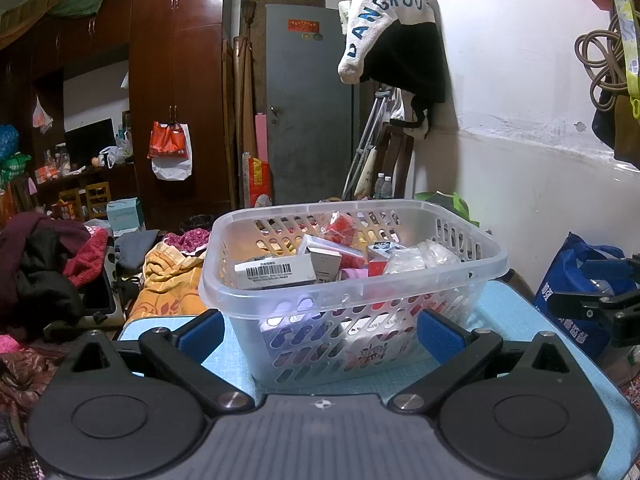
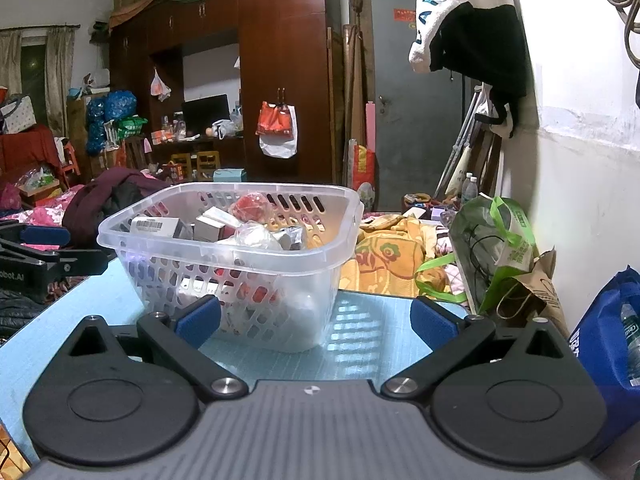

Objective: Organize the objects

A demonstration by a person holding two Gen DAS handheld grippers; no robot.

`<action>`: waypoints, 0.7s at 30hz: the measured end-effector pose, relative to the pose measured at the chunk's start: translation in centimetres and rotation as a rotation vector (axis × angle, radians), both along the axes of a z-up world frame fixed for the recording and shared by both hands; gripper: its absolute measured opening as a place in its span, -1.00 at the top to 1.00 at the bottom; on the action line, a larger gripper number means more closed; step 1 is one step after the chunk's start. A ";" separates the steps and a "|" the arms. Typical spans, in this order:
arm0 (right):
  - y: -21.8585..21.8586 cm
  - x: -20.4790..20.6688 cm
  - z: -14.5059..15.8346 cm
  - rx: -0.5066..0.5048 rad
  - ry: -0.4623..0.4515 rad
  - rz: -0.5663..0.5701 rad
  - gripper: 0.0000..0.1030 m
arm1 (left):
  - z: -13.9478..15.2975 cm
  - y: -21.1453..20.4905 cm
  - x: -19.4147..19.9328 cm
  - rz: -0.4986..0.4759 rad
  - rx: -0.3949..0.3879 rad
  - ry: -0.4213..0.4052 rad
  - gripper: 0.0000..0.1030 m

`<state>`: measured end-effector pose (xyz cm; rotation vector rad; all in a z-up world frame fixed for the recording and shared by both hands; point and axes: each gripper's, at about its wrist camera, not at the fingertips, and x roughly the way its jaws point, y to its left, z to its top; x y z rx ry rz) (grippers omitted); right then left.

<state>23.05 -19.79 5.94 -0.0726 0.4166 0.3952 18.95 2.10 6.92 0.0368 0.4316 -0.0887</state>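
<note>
While the clear perforated basket [image 1: 352,280] sits on the light blue table [image 1: 516,304] already heaped with small boxes and packets, the task looks to be at a pause between placements, or near its finish, since no loose item shows on the table around the basket. The left gripper [image 1: 320,330] hovers low just in front of the basket's near wall, its blue-padded jaws spread wide and holding nothing; the right gripper [image 2: 316,318] hangs in front of the basket's near right corner, its jaws equally wide apart and empty. Inside the basket, a white box with a barcode label [image 1: 274,272] lies toward its left end, a red wrapped packet [image 1: 340,228] stands against its far wall, and a crinkled clear plastic bag [image 1: 424,258] fills its right end. The basket stands upright with its mouth up; its long axis seems to run left to right across the left wrist view, while in the right wrist view it sits turned so one corner points toward the camera. My guess is that the next move calls either for finding a further object beyond the basket, as none lies within reach on the table, or for closing both grippers on the basket's rim to shift it, which would need a level, even lift so the piled contents do not spill
</note>
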 end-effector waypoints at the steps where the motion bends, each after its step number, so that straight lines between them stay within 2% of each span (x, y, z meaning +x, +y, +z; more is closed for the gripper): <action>1: 0.0 0.0 0.0 0.001 0.000 0.001 -1.00 | 0.0 -0.1 0.0 -0.001 0.003 -0.003 -1.00; 21: 0.0 0.2 -0.4 0.001 0.007 0.016 -1.00 | -0.2 -0.2 0.0 0.012 0.005 -0.004 -1.00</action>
